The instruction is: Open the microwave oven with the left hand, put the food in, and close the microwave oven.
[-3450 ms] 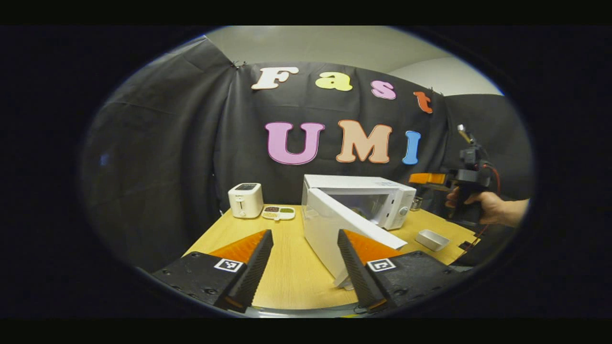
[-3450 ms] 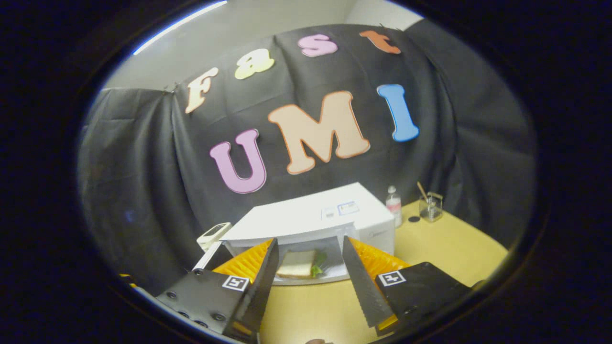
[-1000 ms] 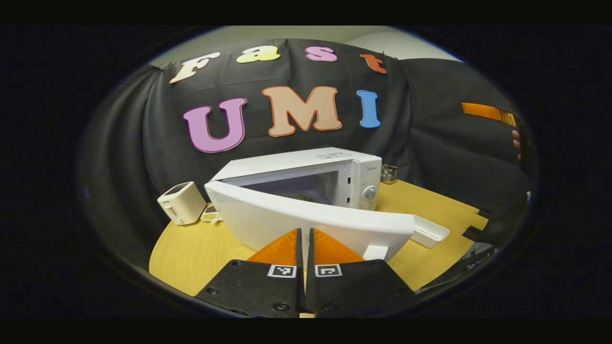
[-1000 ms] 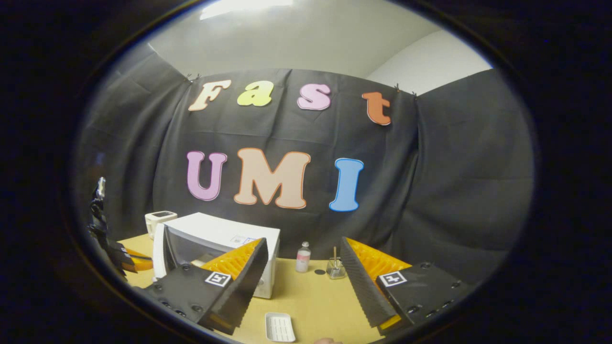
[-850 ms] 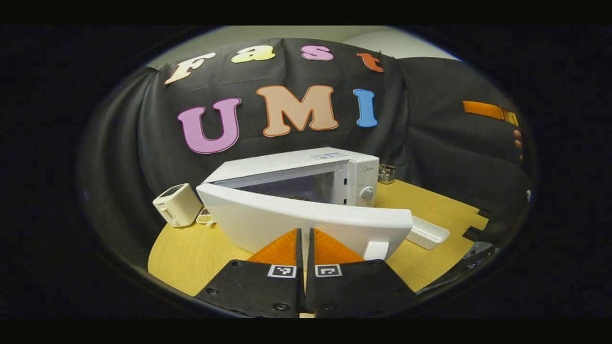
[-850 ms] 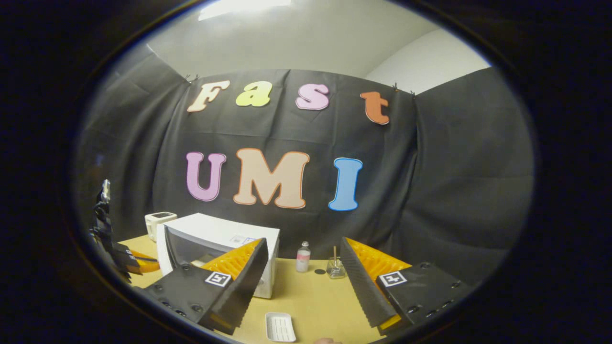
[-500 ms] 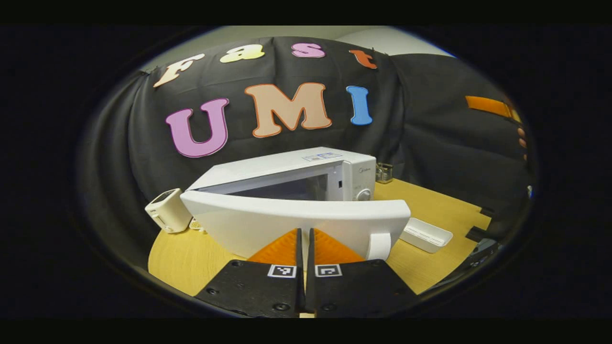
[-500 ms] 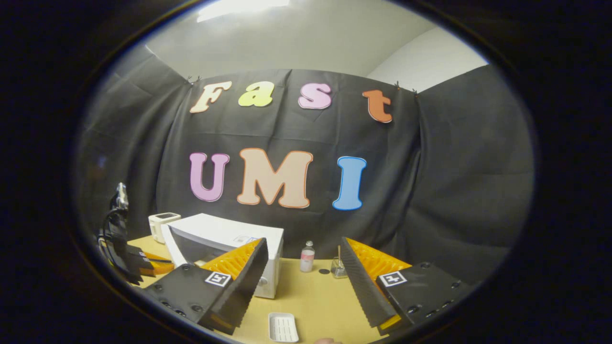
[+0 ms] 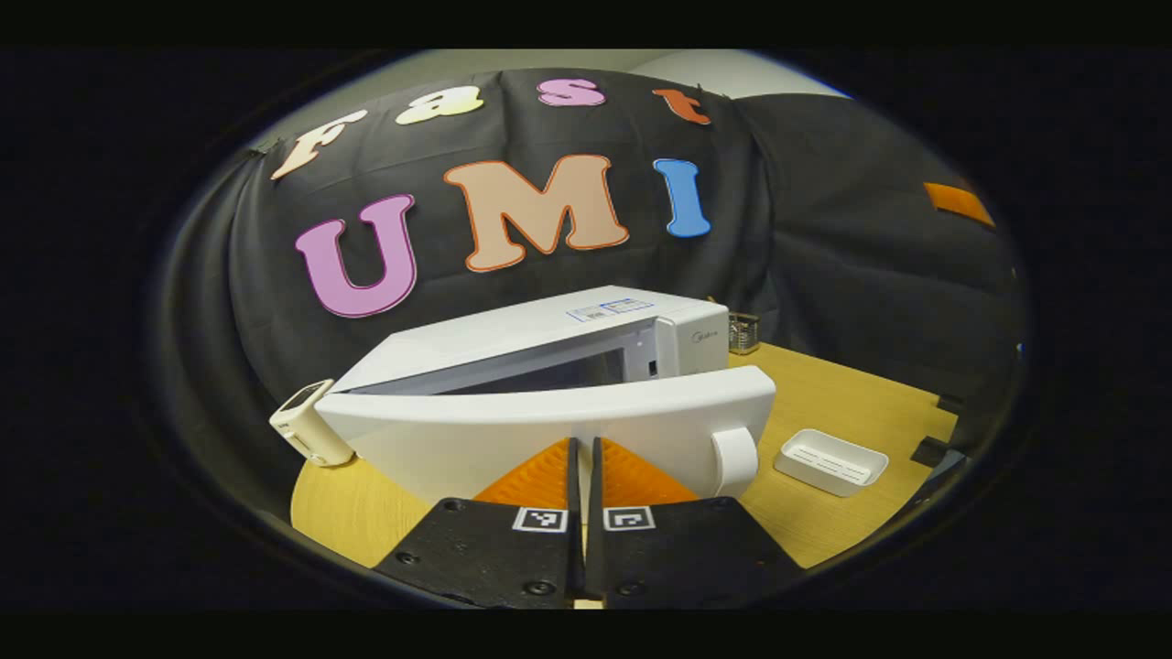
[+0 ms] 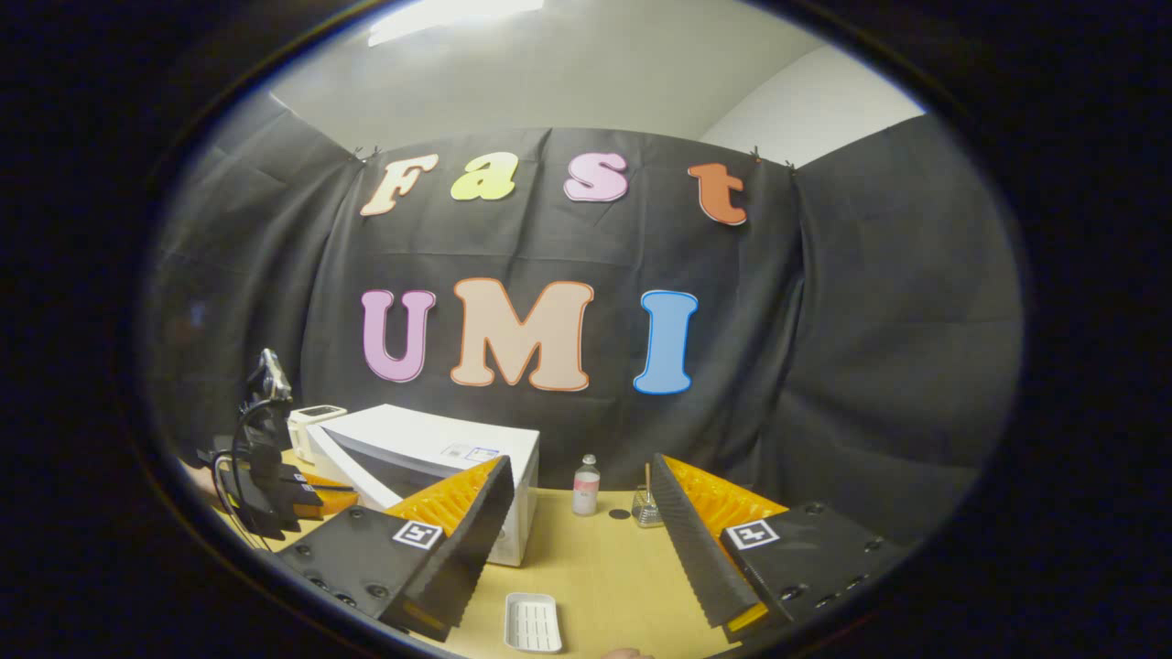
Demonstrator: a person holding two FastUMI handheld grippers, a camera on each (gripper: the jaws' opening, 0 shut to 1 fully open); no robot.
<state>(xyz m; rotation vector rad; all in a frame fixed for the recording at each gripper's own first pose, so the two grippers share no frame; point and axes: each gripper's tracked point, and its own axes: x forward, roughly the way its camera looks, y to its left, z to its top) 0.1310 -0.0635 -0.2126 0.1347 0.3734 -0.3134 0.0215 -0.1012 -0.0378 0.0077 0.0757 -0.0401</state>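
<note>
The white microwave (image 9: 540, 329) stands on the wooden table (image 9: 842, 403) with its door (image 9: 476, 435) ajar, a narrow gap left at the handle (image 9: 732, 458) side. My left gripper (image 9: 583, 455) is shut with nothing between its fingers, and its tips rest against the outside of the door. The door hides most of the cavity. In the right gripper view the microwave (image 10: 439, 453) sits low at the left, with the left gripper (image 10: 275, 485) beside its door. My right gripper (image 10: 581, 513) hangs open and empty, back from the table.
A white toaster (image 9: 307, 426) stands left of the microwave. An empty white tray (image 9: 831, 458) lies on the table to the right, also low in the right gripper view as the tray (image 10: 533, 622). A small bottle (image 10: 585, 485) and a glass jar (image 10: 646, 508) stand behind.
The left gripper shut, then pushed the door from wide open to nearly closed. The right gripper drew back from the cavity and stays open.
</note>
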